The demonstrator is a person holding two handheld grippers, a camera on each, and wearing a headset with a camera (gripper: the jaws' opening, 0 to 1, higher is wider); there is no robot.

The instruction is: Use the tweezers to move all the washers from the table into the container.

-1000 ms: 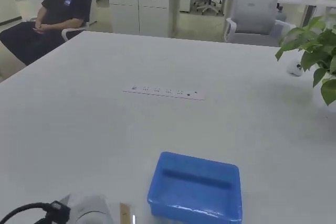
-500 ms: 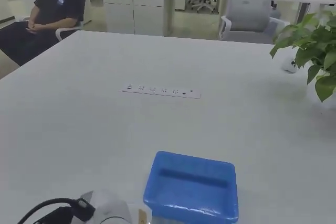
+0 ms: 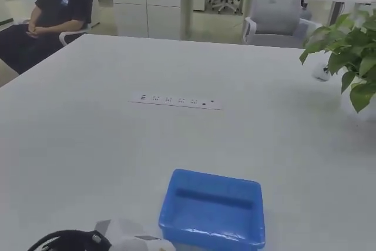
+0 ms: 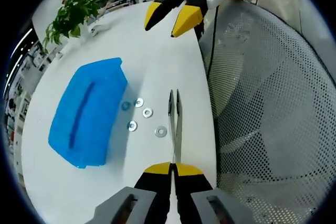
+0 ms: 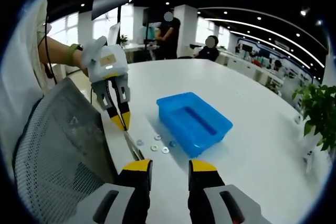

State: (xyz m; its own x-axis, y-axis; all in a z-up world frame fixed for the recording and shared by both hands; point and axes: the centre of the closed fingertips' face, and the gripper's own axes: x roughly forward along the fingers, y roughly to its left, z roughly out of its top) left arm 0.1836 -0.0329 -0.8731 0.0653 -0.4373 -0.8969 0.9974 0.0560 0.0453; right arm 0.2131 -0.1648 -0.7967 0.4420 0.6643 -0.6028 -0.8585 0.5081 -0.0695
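Observation:
My left gripper (image 4: pixel 173 169) is shut on a pair of metal tweezers (image 4: pixel 174 121) that point along the table's near edge. Several steel washers (image 4: pixel 147 112) lie loose on the white table between the tweezers' tips and the blue container (image 4: pixel 86 111). In the right gripper view the left gripper (image 5: pixel 119 121) holds the tweezers (image 5: pixel 134 149) just left of the washers (image 5: pixel 165 150), with the container (image 5: pixel 194 121) behind them. My right gripper (image 5: pixel 169 166) is open and holds nothing; it also hangs above the table edge (image 4: pixel 161 29). The container (image 3: pixel 211 207) looks empty.
A mesh chair back (image 4: pixel 262 119) stands close against the table's near edge. A white power strip (image 3: pixel 176 100) lies mid-table. A potted plant (image 3: pixel 346 51) stands at the right edge. A person (image 3: pixel 56 10) sits at the far left, and others stand in the background.
The gripper body at the bottom of the head view has crept right toward the container and sunk lower in the picture. The camera has shifted slightly.

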